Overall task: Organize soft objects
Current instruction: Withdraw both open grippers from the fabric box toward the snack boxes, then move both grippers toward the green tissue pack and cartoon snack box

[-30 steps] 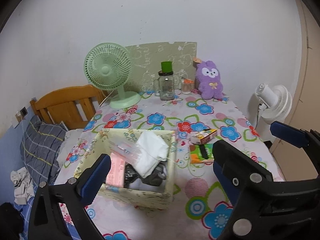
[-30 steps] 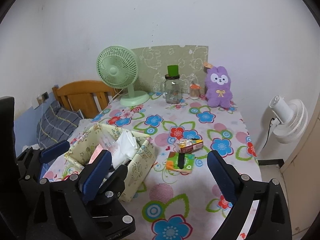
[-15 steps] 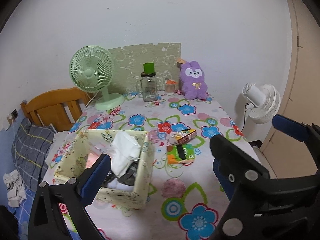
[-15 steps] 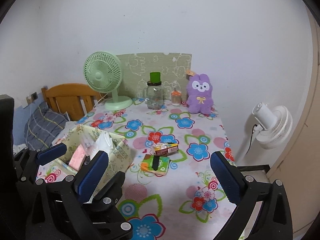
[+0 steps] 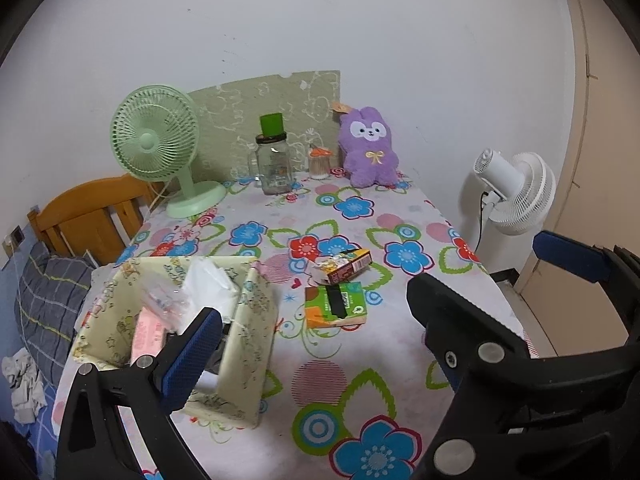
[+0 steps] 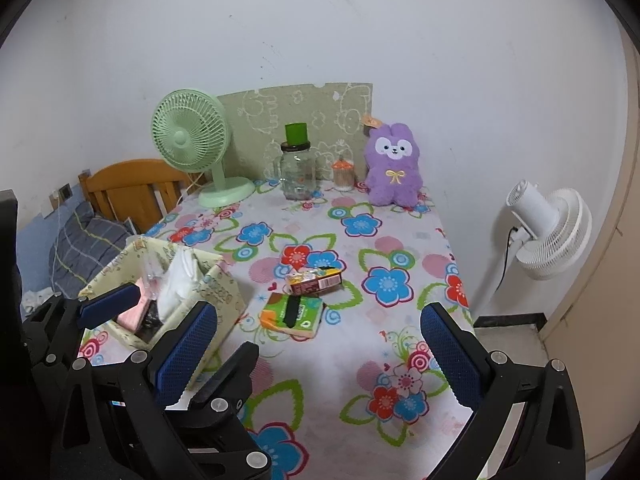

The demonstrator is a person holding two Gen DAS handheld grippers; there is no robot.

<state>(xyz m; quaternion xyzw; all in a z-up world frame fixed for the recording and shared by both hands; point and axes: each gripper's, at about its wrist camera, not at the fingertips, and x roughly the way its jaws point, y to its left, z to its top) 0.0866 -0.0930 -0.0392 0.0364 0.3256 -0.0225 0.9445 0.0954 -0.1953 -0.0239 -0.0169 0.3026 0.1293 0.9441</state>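
A cream fabric box (image 5: pixel 250 336) stands on the flowered table (image 5: pixel 280 208) at the near left. It holds a white cloth bundle (image 5: pixel 210 284), a pink pack (image 5: pixel 146 330) and something dark. A purple plush bunny (image 5: pixel 370 152) (image 6: pixel 394 170) sits upright at the table's far edge by the wall. A green tissue pack (image 5: pixel 334 306) (image 6: pixel 292 314) lies mid-table beside a small red carton (image 5: pixel 344 266) (image 6: pixel 316 280). My left gripper (image 5: pixel 320 360) hovers open just right of the box. My right gripper (image 6: pixel 320 354) is open over the table's near edge. Neither holds anything.
A green desk fan (image 5: pixel 156 140), a glass jar with a green lid (image 5: pixel 274 164) and a small orange-capped jar (image 5: pixel 320 162) line the back. A white floor fan (image 5: pixel 516 196) stands right of the table. A wooden headboard (image 5: pixel 88 220) and a striped pillow (image 5: pixel 52 304) are on the left.
Both wrist views have swung to the right, so the box now sits further left in them. The objects on the table have not moved, and both grippers stay open.
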